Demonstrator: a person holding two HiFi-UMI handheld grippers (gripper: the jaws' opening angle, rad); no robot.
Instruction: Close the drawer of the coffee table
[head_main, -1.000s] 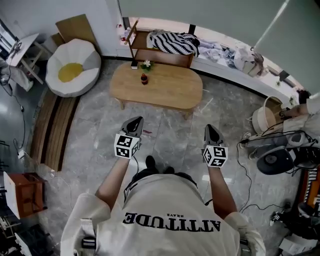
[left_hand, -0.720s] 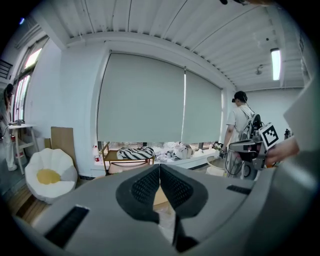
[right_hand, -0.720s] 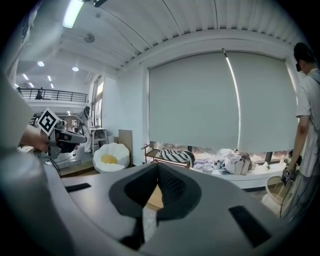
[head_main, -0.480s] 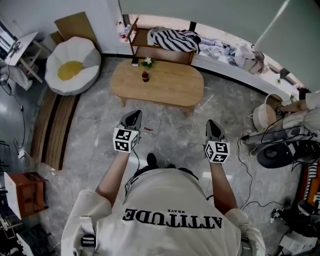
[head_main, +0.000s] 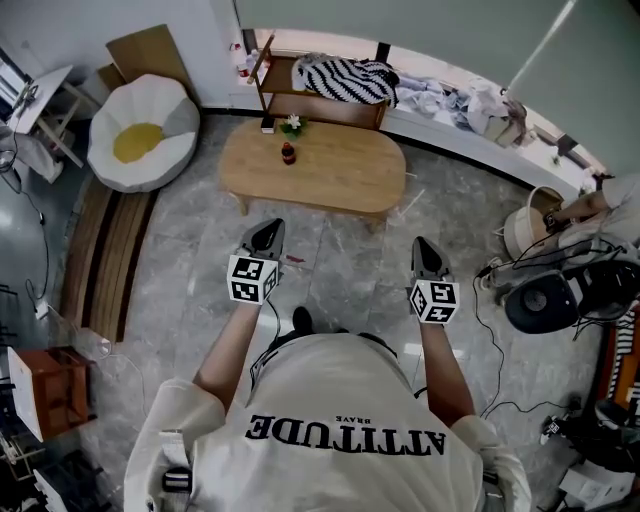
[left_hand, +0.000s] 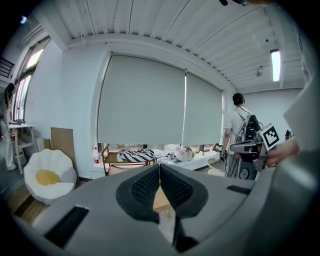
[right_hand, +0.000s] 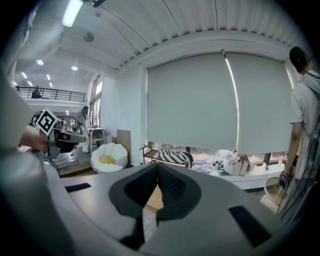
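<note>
grey floor (head_main: 345, 258) b4 coffee table (head_main: 325, 172) edge

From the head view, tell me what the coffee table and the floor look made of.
Coffee table: light wood or veneer, matte, by its even tan colour and dull top.
Floor: polished stone or marble-look tile, by grey veining, straight joints and soft sheen.

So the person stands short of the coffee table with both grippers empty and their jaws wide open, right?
No, the jaws are shut. The left gripper and the right gripper are empty and short of the coffee table, but each gripper's own view shows them closed together with nothing between.
</note>
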